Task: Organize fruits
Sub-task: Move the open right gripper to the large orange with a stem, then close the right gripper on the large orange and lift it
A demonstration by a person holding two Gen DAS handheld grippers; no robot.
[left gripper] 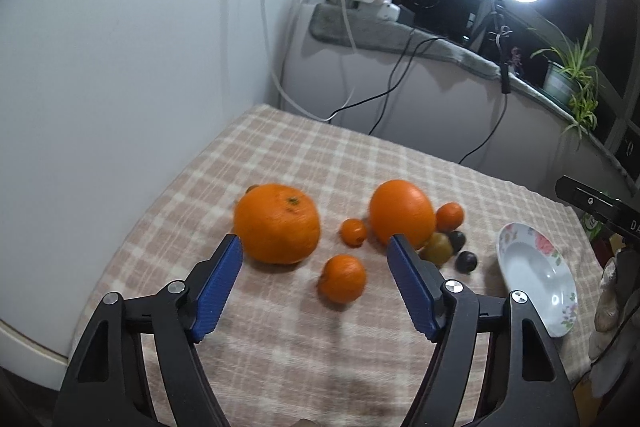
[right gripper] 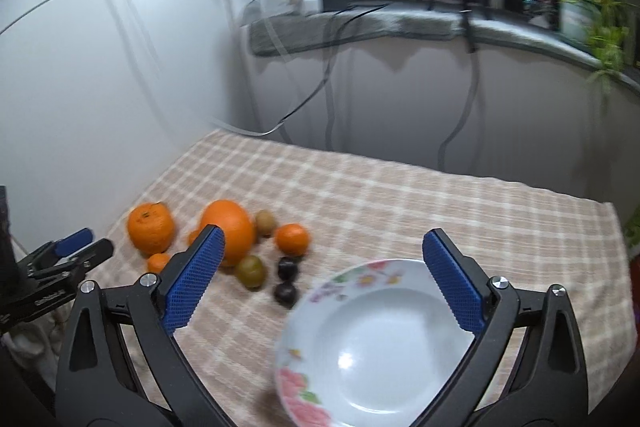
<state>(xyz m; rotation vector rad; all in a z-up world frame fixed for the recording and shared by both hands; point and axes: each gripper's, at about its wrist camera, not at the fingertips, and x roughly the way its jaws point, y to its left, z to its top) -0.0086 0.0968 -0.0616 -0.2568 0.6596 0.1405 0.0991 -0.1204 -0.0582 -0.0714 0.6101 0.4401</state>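
While my left gripper hangs over the checked tablecloth with its blue pads spread and nothing between them, the left wrist view shows a small mandarin lying just ahead in the gap, a big rough-skinned orange beside the left pad and a smoother big orange behind the right one. I judge the mandarin the nearest pick: I should lower until the pads flank its middle, keep clear of both big oranges, and squeeze gently so it does not roll away. Further right lie two more small mandarins, a greenish fruit and two dark plums, then the flowered plate, tilted and well apart from the pile. On the black body of the other gripper at the right edge I can make out only the letter "D". In the right wrist view my right gripper is also spread and empty, poised over the plate, whose rim lies below its pads without touching them; the fruit cluster sits to the left. White lettering on the other tool there is too blurred to read.
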